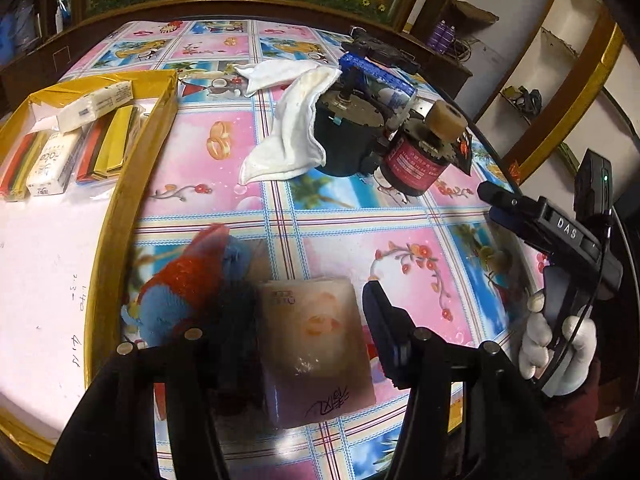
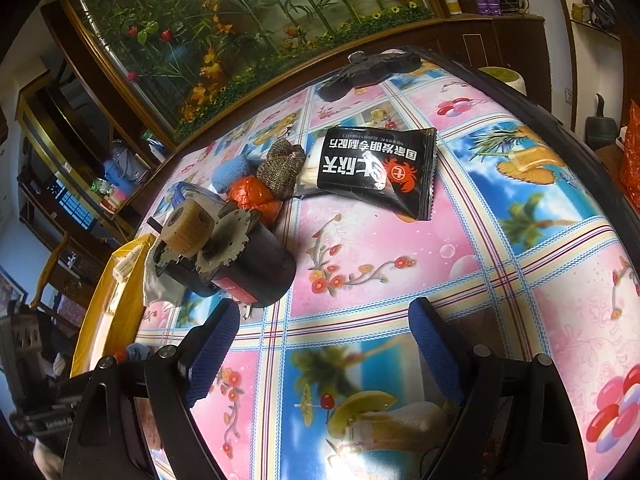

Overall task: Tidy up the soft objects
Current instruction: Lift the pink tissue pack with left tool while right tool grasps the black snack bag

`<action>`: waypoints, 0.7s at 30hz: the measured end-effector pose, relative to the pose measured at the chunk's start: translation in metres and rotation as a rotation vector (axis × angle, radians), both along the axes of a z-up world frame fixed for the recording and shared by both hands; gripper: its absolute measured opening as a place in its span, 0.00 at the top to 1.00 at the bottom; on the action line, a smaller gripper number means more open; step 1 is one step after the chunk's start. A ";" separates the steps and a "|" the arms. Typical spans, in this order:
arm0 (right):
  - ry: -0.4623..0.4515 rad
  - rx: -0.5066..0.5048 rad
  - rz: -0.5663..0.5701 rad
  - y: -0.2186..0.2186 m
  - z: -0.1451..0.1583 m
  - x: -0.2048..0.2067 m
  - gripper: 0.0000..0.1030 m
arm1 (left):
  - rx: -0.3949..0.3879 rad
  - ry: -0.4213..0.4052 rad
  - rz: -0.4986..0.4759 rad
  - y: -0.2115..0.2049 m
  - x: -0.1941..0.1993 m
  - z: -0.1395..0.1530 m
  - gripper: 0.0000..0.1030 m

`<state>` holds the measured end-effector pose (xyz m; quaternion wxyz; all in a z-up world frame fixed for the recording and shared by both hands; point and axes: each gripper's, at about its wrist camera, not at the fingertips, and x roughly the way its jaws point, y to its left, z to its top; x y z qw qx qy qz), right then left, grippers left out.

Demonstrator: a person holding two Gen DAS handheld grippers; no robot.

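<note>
Your left gripper (image 1: 308, 320) pinches a tissue pack (image 1: 316, 344), a knitted toy (image 1: 188, 288) at its nine o'clock. Your right gripper (image 2: 324, 332) gapes wide, holding nothing, above the tablecloth (image 2: 500, 232).

A pinkish tissue pack (image 1: 316, 352) sits between the near fingers, blurred, beside a red-and-blue knitted toy (image 1: 188, 284). Two white cloths (image 1: 288, 128) lie crumpled mid-table. Two more white tissue packs (image 1: 94, 105) rest inside the gold-rimmed box (image 1: 132, 168).

On the table – two white cloths (image 1: 286, 120), two motors (image 1: 348, 140), one black snack packet (image 2: 378, 172) – and two tissue packs (image 1: 94, 106) in the yellow box (image 1: 138, 160).
</note>
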<state>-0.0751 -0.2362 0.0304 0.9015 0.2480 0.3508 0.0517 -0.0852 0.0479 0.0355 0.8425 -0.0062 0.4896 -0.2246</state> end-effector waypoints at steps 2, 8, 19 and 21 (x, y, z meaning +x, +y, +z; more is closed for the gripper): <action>0.003 -0.005 -0.005 -0.001 0.000 0.000 0.16 | 0.019 0.001 0.006 -0.005 -0.003 -0.010 0.43; 0.002 -0.004 -0.011 -0.005 0.001 -0.001 0.16 | 0.059 -0.076 -0.002 -0.014 -0.010 -0.020 0.18; 0.038 -0.164 0.000 -0.038 0.043 0.027 0.13 | 0.137 -0.082 -0.022 -0.028 -0.012 -0.024 0.00; 0.053 -0.265 0.016 -0.033 0.052 0.045 0.13 | 0.133 -0.089 -0.019 -0.027 -0.014 -0.024 0.01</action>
